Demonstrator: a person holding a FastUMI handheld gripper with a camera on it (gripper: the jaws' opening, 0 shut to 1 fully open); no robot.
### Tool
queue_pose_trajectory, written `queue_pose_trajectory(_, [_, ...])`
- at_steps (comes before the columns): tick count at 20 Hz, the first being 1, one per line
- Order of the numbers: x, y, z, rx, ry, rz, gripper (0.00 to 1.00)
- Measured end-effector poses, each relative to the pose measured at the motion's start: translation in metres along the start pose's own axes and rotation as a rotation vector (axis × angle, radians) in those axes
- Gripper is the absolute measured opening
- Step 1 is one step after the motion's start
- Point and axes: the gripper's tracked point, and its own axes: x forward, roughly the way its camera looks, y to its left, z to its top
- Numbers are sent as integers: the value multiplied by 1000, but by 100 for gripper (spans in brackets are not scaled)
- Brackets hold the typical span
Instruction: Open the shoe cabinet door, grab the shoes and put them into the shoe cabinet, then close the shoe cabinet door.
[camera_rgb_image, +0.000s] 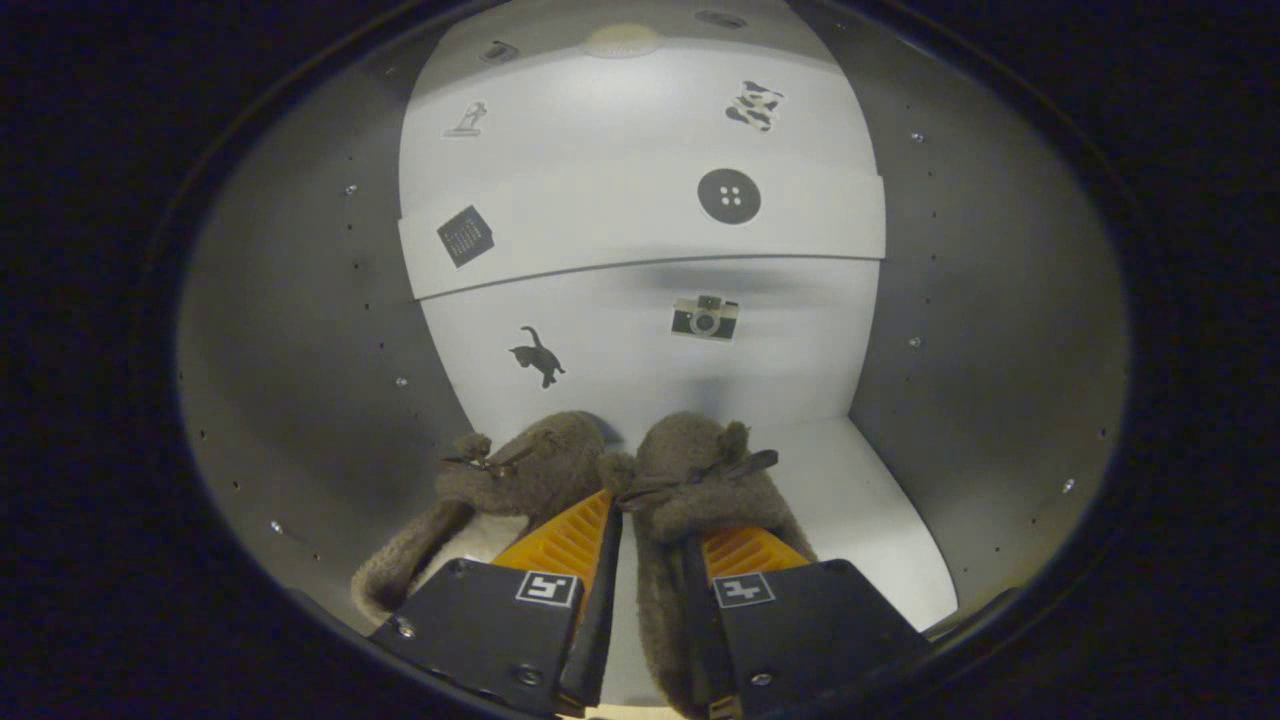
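A pair of fuzzy brown slippers rests side by side on the white floor of the shoe cabinet, toes toward the back wall. The left slipper and the right slipper touch at their toes. My gripper reaches in over their heel ends. One finger lies over the left slipper's opening and the other over the right slipper's opening. The fingers stand a little apart. A strip of white floor shows between the left finger and the right slipper's inner wall, so both fingers are not pressing on anything.
Grey side walls with rows of small holes close in on both sides. A white shelf with stickers spans the cabinet above the slippers. The white back wall stands just beyond the toes.
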Motion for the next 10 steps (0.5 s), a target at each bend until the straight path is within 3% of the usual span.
queue_pose_trajectory(6, [-87,8,-5,-30,-128,41,37])
queue_pose_trajectory(10, [-174,22,-19,-42,-226,90,100])
